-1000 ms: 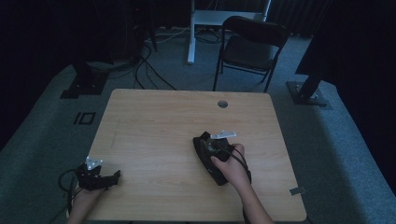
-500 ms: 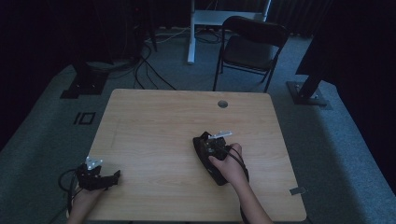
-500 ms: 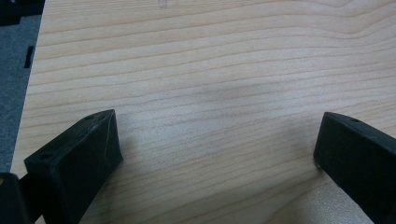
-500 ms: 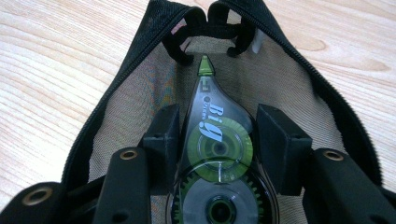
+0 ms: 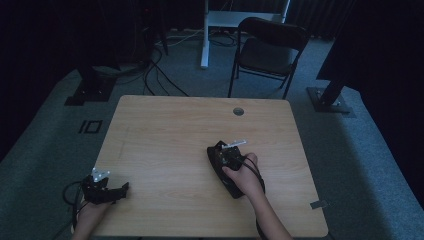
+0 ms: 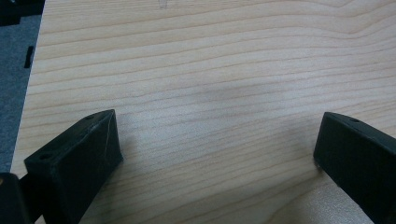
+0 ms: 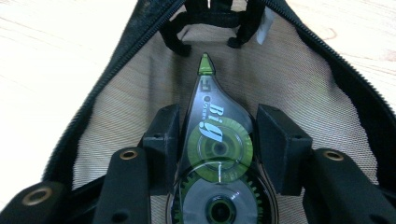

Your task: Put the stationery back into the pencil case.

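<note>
Two grippers are at work on the wooden table (image 5: 165,130), well apart from each other. In the high view the right gripper (image 5: 226,154) sits right of the table's middle, on top of a black pouch (image 5: 220,167), with the person's right hand (image 5: 245,175) wrapped round it. In the right gripper view the pouch (image 7: 116,51) lies unzipped, its zipper edges spread wide and its pale mesh lining showing. Inside it, the right gripper (image 7: 218,140) has a correction tape dispenser (image 7: 215,154) between its jaws (clear dark shell, green wheels inside, green tip pointing away from the camera toward the pouch's far end). The left-hand jaw touches the dispenser's side; beside the right-hand jaw a thin gap seems to remain, so I cannot tell whether the claw is truly clenched on it or only bracketing it. The dispenser lies flat on the lining, roughly midway between the two zipper edges.

At the table's near left corner the left gripper (image 5: 107,190) rests in the person's left hand (image 5: 90,215), its cable trailing off the edge. In the left gripper view its jaws stand wide apart, released, with bare wood grain between them (image 6: 219,140).
</note>
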Demonstrator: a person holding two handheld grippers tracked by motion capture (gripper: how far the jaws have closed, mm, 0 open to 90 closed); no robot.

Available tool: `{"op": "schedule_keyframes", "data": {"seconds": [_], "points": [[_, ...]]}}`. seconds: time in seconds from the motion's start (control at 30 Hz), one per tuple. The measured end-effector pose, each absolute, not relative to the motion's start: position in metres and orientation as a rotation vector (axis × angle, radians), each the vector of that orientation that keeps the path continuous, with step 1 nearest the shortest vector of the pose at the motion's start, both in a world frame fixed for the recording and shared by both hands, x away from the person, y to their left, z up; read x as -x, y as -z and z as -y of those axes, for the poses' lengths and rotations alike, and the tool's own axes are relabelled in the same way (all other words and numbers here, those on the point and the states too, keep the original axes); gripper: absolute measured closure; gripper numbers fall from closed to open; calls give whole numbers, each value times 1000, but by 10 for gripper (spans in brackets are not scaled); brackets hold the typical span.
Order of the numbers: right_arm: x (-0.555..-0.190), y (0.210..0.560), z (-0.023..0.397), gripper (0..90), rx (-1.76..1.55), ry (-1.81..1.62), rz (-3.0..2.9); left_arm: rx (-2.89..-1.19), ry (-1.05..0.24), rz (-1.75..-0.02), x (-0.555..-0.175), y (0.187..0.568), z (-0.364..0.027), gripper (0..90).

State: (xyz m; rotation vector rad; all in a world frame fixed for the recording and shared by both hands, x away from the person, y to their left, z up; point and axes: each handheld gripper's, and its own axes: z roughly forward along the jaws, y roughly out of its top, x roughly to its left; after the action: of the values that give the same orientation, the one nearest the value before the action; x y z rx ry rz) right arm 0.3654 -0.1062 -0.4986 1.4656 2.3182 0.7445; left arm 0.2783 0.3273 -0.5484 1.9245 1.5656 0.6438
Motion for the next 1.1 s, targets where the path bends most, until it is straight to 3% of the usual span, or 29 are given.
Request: {"op": "schedule_keyframes", "data": {"seconds": [0.47, 1.1], "points": [[-365, 495, 109, 508, -1461, -751, -2345, -1925, -644, -1566, -278, 548, -327, 8], [-342, 459, 134, 445, -1320, -1054, -2289, -1925, -644, -1566, -278, 548, -327, 8]]}}
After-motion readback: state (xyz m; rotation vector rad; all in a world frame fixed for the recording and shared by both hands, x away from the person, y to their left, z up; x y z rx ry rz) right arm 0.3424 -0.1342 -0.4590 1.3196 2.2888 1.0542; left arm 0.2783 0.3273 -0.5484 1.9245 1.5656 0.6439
